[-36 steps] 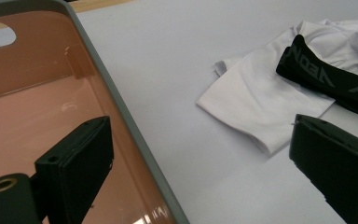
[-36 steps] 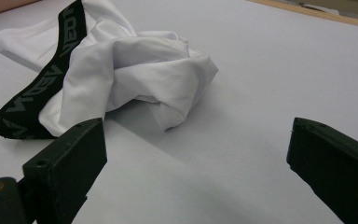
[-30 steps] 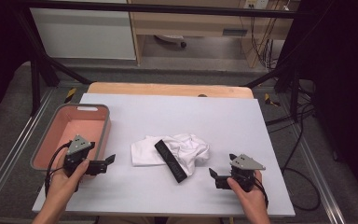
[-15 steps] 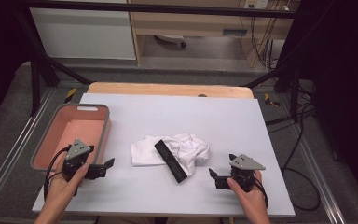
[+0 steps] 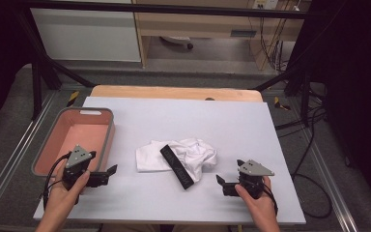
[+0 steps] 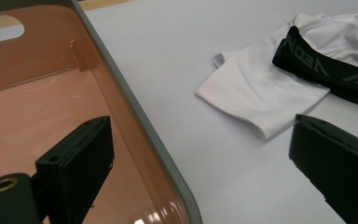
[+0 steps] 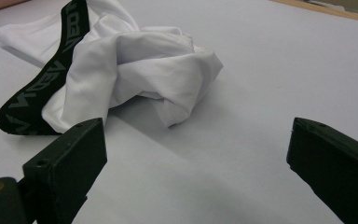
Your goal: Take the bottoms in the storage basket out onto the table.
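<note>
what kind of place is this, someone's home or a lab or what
Most likely a lab or recording workspace, not a home: the white table stands inside a black metal frame, loose cables trail over the floor, and a person holds a gripper in each hand.

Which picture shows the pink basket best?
The high view: the whole pink basket shows, rim and empty inside, left of the white garment. The left gripper view catches one corner up close.

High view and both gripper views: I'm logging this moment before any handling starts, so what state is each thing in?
White garment: crumpled, loose on the table, ungripped.
Black waistband: lying across the garment.
Pink bin: upright, empty.
Left gripper: open, holding nothing.
Right gripper: open, holding nothing.
</note>
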Demonstrator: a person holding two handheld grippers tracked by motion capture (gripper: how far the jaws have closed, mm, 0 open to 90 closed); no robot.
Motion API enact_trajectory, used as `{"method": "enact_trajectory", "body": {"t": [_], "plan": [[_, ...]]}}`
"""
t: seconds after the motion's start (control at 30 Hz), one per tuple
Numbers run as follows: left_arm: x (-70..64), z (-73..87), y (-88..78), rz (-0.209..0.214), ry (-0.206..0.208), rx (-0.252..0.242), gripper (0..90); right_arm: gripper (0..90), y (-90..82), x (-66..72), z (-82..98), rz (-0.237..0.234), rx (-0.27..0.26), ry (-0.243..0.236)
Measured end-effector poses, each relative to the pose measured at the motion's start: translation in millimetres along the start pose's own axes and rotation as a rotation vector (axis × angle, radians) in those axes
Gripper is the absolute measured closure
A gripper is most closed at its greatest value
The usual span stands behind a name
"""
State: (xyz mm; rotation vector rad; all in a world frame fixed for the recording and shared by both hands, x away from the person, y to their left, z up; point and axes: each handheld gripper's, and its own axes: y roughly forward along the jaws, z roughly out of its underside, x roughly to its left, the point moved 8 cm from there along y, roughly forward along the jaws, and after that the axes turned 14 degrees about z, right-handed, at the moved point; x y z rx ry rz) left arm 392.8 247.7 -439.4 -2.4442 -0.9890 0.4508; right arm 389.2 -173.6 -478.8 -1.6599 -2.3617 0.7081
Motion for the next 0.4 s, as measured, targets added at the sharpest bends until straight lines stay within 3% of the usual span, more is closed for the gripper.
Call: {"method": "enact_trajectory", "body": {"t": [0.4], "plan": [[-4.2, 2.8, -6.1, 0.000, 0.006, 0.001, 6.5, 5.0, 2.9, 0.6, 4.4, 0.010, 0.030, -0.001]]}}
